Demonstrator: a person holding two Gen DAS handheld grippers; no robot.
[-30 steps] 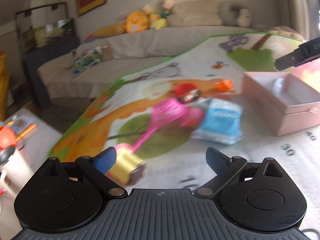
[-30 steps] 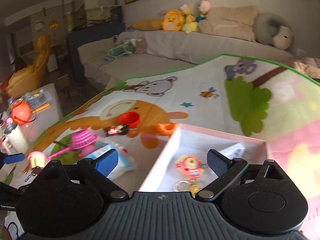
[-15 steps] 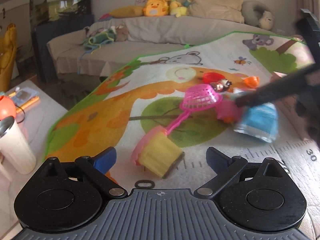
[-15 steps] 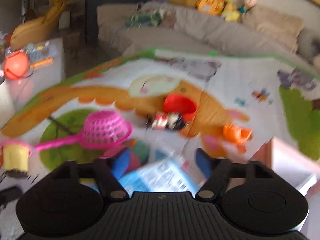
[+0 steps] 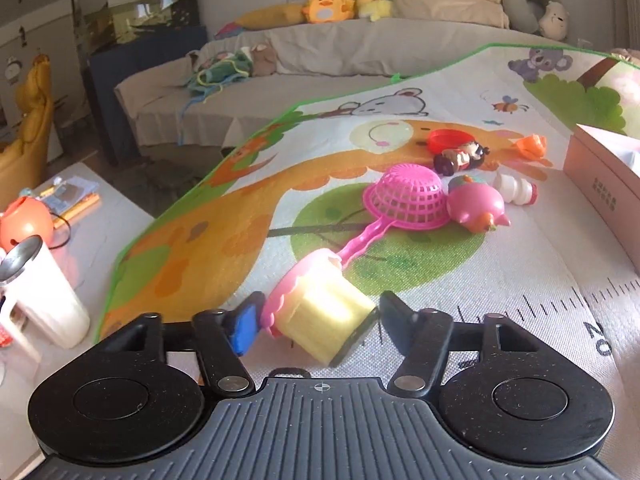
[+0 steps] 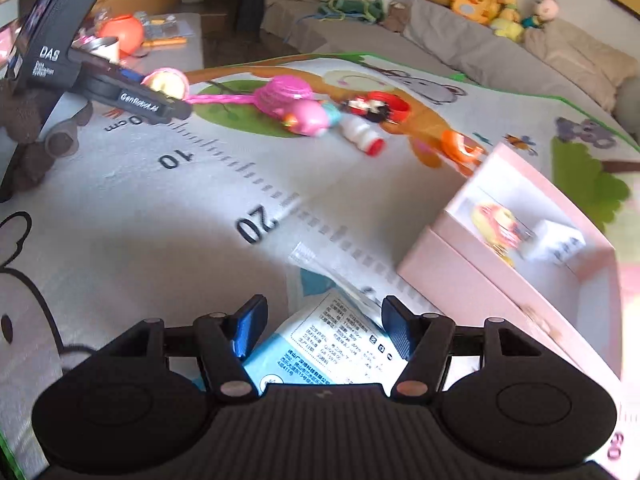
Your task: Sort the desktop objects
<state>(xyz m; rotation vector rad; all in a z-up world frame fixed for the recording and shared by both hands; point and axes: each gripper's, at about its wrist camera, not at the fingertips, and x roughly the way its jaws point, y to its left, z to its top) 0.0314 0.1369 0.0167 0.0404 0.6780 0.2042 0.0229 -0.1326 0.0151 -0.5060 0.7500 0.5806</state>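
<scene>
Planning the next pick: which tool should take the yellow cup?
Left. The left tool already straddles the yellow cup, jaws open. The right tool is occupied with the blue packet, near the pink box.

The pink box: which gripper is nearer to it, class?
Right. The right gripper, holding the blue packet, is beside the pink box; the left gripper is across the mat at the yellow cup.

1 strainer (image 5: 404, 196), 1 bottle (image 5: 514, 192), 1 pink box (image 6: 516, 280), 2 tongs (image 5: 318, 322) (image 6: 324, 328).
</scene>
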